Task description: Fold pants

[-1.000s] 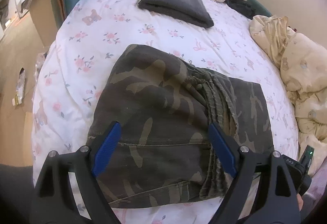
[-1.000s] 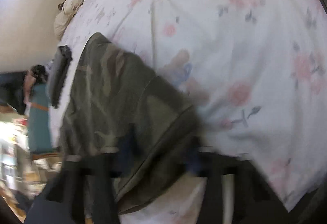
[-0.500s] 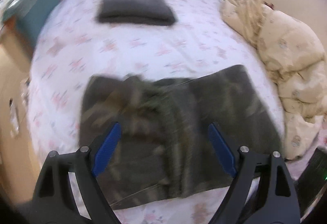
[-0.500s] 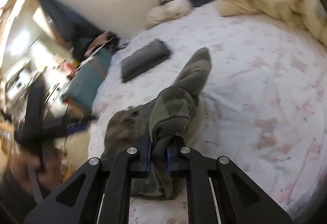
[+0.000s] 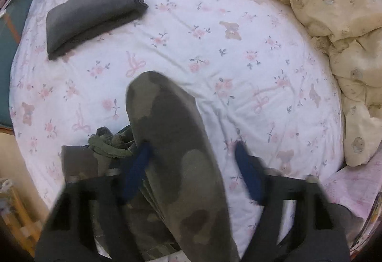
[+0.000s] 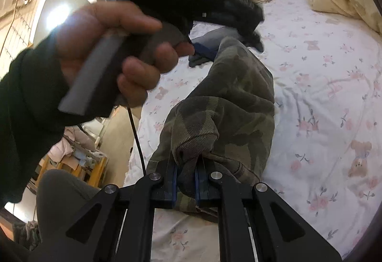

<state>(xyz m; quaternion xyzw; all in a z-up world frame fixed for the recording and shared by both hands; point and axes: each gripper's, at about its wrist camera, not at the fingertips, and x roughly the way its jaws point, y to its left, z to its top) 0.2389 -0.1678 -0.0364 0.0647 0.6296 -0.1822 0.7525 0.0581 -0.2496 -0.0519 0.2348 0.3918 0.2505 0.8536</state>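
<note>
On white floral bedsheet (image 5: 214, 23), camouflage cotton pants (image 6: 226, 106) bunched, pinched tight by right gripper (image 6: 185, 180); left gripper (image 5: 191, 166) closing, pads apart astride pants; folded grey garment (image 5: 93, 13) beyond.

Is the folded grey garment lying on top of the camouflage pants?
No, the folded grey garment lies by itself on the floral sheet, clearly apart from the camouflage pants nearer the camera.

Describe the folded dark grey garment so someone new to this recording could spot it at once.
On the bed's white floral sheet, look to the far left side in the left wrist view, well beyond the camouflage pants. The folded dark grey garment lies there alone, a flat plain rectangle, neither patterned like the pants nor puffy like the cream duvet.
</note>
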